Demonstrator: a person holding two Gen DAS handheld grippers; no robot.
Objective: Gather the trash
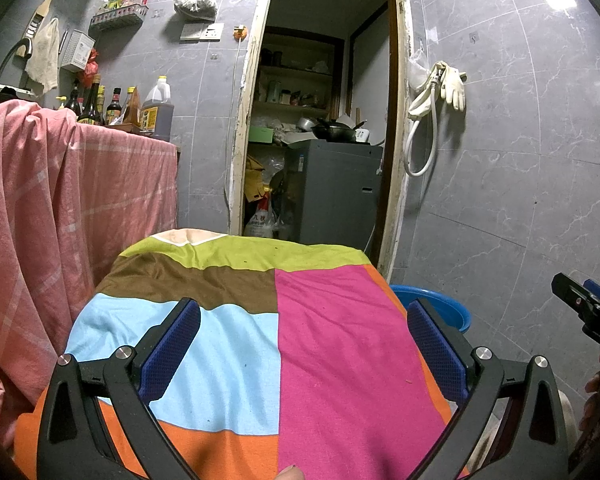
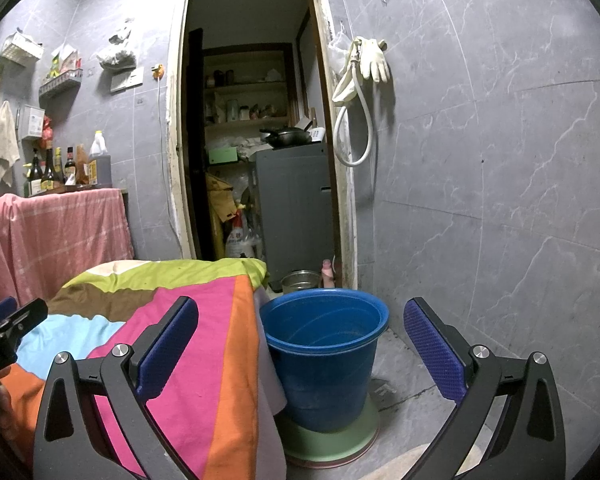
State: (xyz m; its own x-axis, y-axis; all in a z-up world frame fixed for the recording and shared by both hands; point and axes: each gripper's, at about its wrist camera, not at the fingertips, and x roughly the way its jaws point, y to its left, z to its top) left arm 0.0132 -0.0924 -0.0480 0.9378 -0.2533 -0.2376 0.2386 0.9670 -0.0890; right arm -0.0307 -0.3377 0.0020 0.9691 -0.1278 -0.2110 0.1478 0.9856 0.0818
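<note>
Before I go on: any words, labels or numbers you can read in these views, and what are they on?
"DA", cut off at the frame edge: on the right gripper.
Label of the large oil jug: too blurred to read.
Print on the white sack in the doorway: too blurred to read.
Bottle labels: too small.

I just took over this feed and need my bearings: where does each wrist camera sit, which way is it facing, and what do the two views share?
Left wrist: on the left gripper, open over the colour-block cloth, facing the doorway; the right gripper shows at the right edge.
Right wrist: on the right gripper, open, facing the blue bucket on the floor beside the cloth; the left gripper shows at the left edge.
Shared: cloth, bucket, doorway, the rubber gloves and the bottles.
</note>
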